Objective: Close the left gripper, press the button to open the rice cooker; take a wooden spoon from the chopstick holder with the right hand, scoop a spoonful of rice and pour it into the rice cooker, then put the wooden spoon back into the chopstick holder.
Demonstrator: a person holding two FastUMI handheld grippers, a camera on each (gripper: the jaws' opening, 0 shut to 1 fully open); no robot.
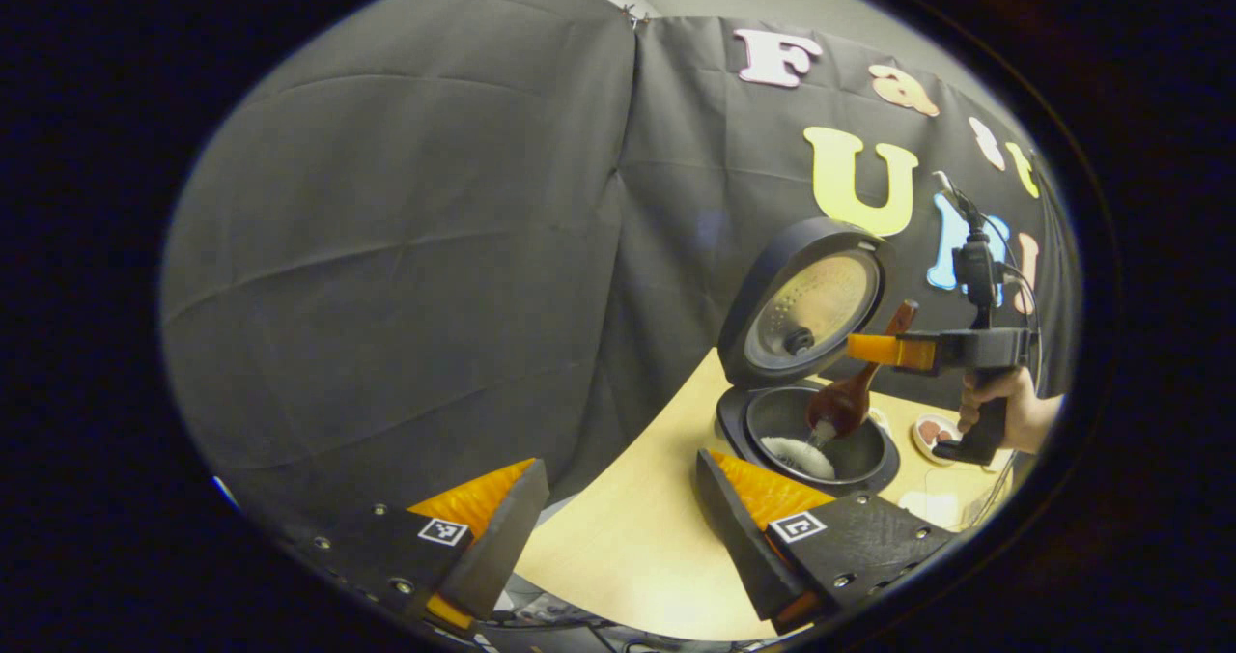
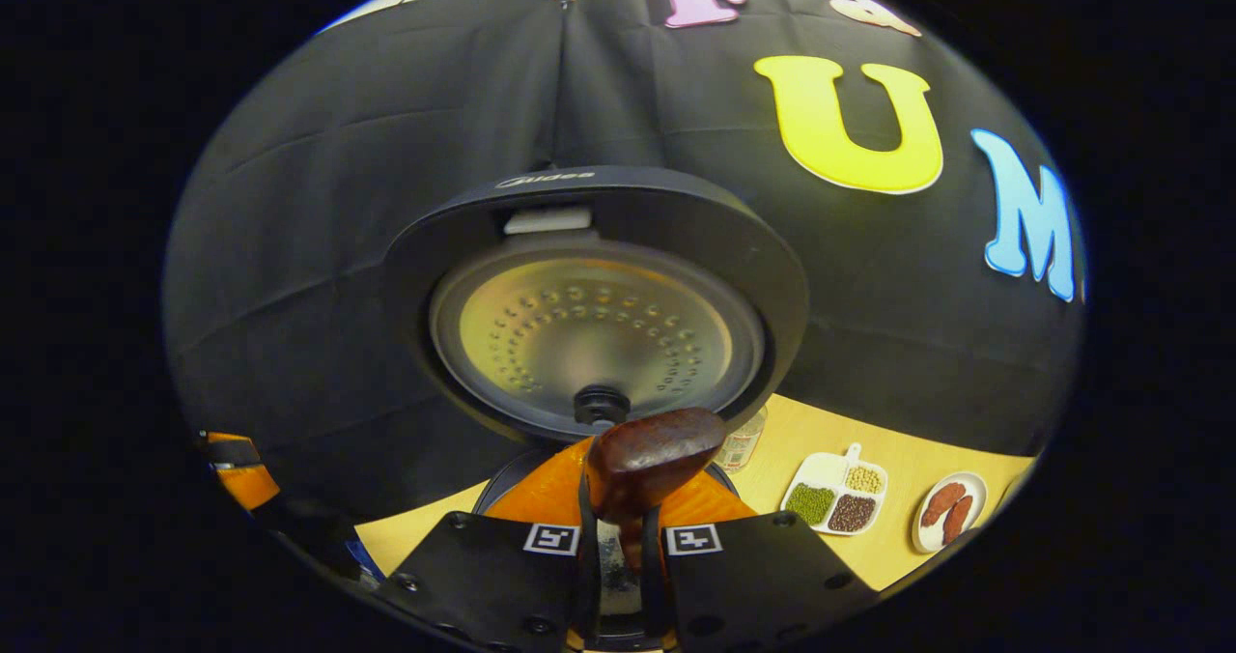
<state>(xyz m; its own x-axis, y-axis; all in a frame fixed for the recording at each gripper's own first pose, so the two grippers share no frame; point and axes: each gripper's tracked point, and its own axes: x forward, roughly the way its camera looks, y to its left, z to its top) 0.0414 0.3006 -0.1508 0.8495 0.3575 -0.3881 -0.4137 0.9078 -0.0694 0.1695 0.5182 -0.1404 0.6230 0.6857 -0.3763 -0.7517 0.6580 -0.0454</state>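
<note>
Over the open rice cooker (image 1: 806, 440), the right gripper (image 1: 869, 349), clamped on the wooden spoon (image 1: 850, 397), tips rice into the pot. The left gripper (image 1: 618, 527) waits with fingers apart. Only returning the spoon to its holder is left.

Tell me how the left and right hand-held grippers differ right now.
The left hand-held gripper is open and empty; the right hand-held gripper is shut on the wooden spoon. The left sits back over the table; the right holds the spoon tipped into the rice cooker. Both face the cooker's raised lid.
</note>
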